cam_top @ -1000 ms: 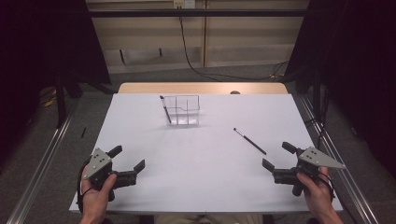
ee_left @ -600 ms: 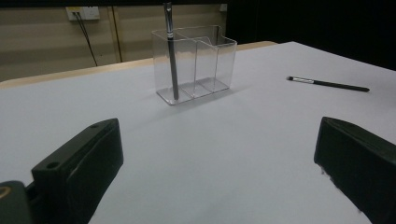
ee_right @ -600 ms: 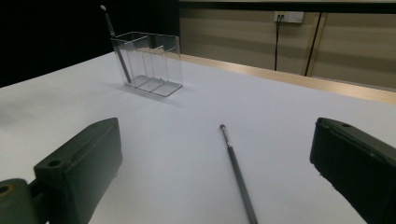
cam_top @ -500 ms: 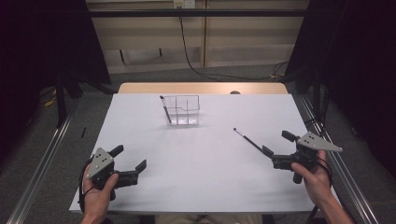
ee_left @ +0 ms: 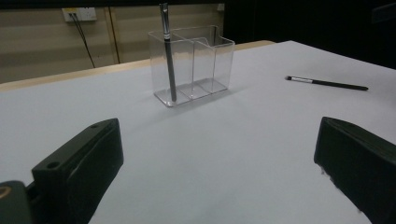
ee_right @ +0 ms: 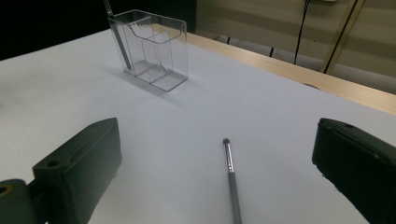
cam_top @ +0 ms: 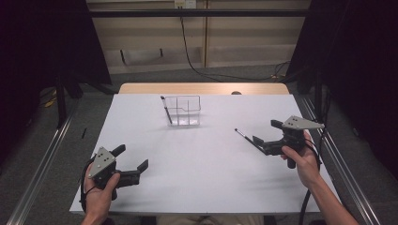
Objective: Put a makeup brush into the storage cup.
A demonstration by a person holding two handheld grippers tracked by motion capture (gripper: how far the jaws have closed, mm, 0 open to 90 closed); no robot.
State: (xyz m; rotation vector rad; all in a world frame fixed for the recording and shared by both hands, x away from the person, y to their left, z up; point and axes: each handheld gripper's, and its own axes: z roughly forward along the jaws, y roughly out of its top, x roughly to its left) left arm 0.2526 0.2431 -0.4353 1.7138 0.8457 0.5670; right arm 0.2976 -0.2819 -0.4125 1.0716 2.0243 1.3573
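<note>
Left gripper (cam_top: 131,164) rests near the front-left edge of the white table sheet (cam_top: 202,187), jaws apart, bare sheet ahead. Clear plastic divided holder (cam_top: 183,111) stands mid-back with a dark pen (cam_top: 166,110) upright inside. Slim black make-up brush with silver ferrule (ee_right: 231,182) lies flat between the wide-spread jaws of the right gripper (cam_top: 265,138), untouched.

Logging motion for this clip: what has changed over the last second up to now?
The right gripper moved forward and inward to the loose brush on the white table, jaws open on either side of it, nothing gripped yet. The left gripper stayed near the front edge, open. The clear organizer, with one brush standing in it, didn't move.
</note>
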